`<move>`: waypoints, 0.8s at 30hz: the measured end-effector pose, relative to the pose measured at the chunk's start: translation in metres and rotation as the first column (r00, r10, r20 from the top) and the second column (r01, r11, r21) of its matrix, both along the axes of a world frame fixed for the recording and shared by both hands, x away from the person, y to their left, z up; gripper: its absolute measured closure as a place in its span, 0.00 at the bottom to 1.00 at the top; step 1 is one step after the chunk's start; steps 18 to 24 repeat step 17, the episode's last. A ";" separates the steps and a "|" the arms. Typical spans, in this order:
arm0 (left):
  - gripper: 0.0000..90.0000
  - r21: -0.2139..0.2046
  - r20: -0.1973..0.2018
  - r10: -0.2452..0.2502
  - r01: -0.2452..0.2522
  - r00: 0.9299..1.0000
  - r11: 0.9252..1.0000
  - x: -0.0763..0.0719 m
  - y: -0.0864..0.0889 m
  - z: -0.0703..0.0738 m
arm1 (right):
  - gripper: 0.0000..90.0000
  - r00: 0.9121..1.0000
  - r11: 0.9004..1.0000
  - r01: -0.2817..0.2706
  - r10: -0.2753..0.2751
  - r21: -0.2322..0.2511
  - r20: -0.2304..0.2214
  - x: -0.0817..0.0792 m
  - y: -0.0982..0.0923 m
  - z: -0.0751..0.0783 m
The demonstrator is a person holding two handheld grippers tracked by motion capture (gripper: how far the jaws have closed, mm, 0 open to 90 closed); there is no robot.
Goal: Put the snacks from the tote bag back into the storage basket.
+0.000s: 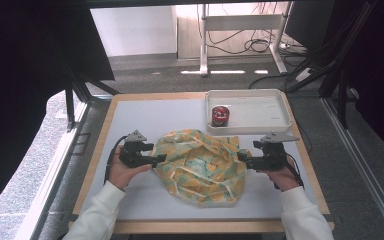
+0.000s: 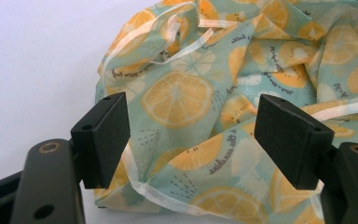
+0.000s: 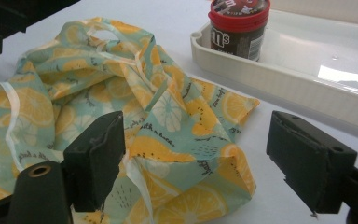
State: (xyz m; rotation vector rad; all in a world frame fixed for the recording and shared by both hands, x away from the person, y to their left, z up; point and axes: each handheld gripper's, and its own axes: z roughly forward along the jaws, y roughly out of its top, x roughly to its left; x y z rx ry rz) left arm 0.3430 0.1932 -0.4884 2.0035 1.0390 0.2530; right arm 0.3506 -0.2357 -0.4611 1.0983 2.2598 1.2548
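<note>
A crumpled cloth bag (image 1: 201, 165) printed with orange slices on a pale green ground lies in the middle of the bench (image 1: 140, 112), its white ribbon trim looping across the folds. The left claw (image 1: 155, 159) sits at the bag's left edge, with its jaws spread wide. In the left gripper view the fabric lies between and below the two black pads (image 2: 103, 135), but neither pad presses on it. The right claw (image 1: 244, 159) sits at the bag's right edge, also with jaws standing wide apart. In the right gripper view a folded corner of the bag occupies the gap, close to the left pad, and the right pad stands clear over bare bench surface. Neither claw has hold of anything. A white tray (image 1: 270, 117) rests at the far right of the bench, just beyond the bag. A dark jar with a red lid (image 1: 220, 115) stands upright in the tray's near left corner.
</note>
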 end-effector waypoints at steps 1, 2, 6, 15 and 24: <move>0.30 0.001 -0.001 0.000 0.000 1.000 1.000 0.000 0.000 0.000 | 0.22 1.000 1.000 -0.003 0.003 0.000 -0.002 0.000 0.000 -0.001; 0.30 0.003 -0.002 0.001 -0.001 1.000 1.000 0.001 0.000 -0.001 | 0.22 1.000 1.000 -0.007 0.007 -0.004 -0.004 0.001 0.000 -0.002; 0.30 0.006 -0.006 0.001 -0.001 1.000 1.000 0.001 0.000 -0.002 | 0.22 1.000 1.000 -0.012 0.012 -0.011 -0.007 0.002 0.000 -0.004; 0.30 0.007 0.000 0.000 0.000 1.000 1.000 0.000 0.000 -0.001 | 0.22 1.000 1.000 -0.016 0.016 -0.003 0.009 0.000 0.001 -0.002; 0.30 0.007 -0.001 0.000 0.000 1.000 1.000 0.001 0.000 -0.001 | 0.22 1.000 1.000 -0.016 0.016 -0.002 0.010 0.000 0.001 -0.001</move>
